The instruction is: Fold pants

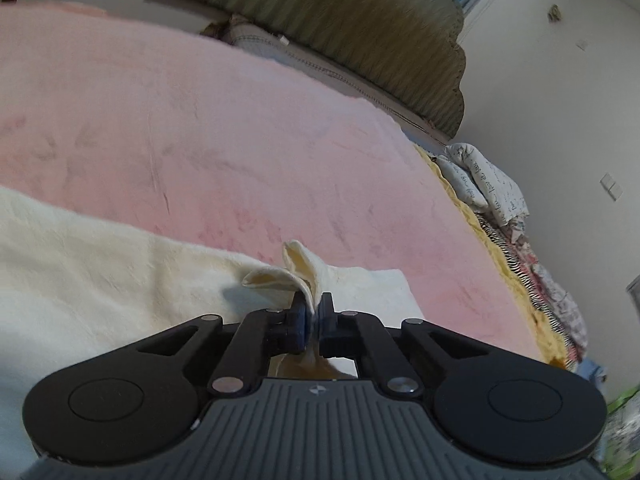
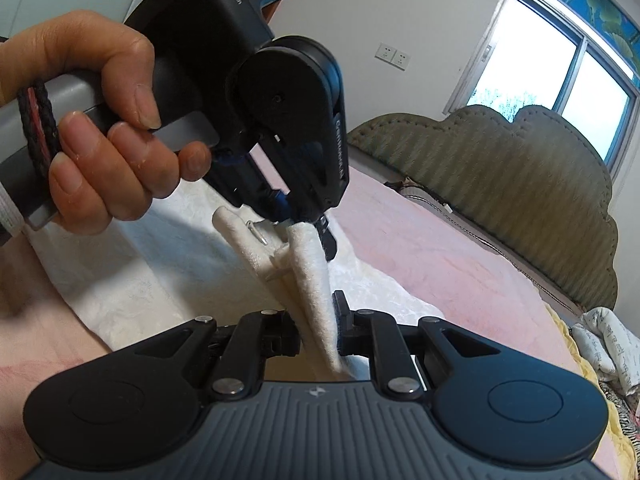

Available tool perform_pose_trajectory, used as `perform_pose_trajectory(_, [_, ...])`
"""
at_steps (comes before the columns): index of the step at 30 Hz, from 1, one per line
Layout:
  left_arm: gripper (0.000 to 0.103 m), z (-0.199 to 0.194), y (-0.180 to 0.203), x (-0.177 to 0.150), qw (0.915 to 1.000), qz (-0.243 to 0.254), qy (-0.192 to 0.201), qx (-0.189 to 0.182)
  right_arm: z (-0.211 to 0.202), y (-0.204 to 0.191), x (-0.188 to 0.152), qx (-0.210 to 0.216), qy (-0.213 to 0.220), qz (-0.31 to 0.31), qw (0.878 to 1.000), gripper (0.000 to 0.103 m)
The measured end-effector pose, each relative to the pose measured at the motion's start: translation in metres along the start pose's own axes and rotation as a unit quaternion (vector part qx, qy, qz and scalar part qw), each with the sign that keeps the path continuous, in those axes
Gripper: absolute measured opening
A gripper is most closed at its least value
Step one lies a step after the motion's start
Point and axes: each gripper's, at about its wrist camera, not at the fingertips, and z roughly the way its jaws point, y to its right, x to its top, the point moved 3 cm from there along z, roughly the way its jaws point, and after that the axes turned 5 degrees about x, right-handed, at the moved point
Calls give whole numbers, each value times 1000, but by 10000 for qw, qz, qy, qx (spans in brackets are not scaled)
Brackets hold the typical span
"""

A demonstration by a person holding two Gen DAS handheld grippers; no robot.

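Observation:
The cream pants (image 1: 100, 264) lie spread on the pink blanket (image 1: 200, 128). My left gripper (image 1: 314, 308) is shut on a bunched edge of the pants, which sticks up between its fingers. In the right wrist view my right gripper (image 2: 318, 328) is shut on a strip of the same cream pants (image 2: 312, 280) that rises up and left to the left gripper (image 2: 308, 220), held in a hand (image 2: 100, 120) just ahead of it. The held edge is lifted above the rest of the pants (image 2: 160, 264).
The pink blanket (image 2: 420, 248) covers a bed with a green padded headboard (image 2: 500, 184) at the far end. Patterned bedding (image 1: 492, 192) is piled along the bed's right edge. A window (image 2: 560, 72) and white walls stand beyond.

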Motion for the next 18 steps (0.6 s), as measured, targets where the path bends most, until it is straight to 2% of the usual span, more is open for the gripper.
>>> perform_pose_trajectory(4, [5, -24, 0, 0, 9960, 636, 453, 436, 6, -9, 12, 123, 130, -117, 9998, 14])
perform_pose_trajectory(8, [6, -51, -12, -4, 9854, 1164, 840, 913, 14, -27, 30, 387, 314, -283, 9984, 14])
perform_pose_trajectory(18, [6, -91, -69, -10, 9714, 1193, 1017, 1781, 40, -81, 72, 1187, 604, -795, 9879, 15])
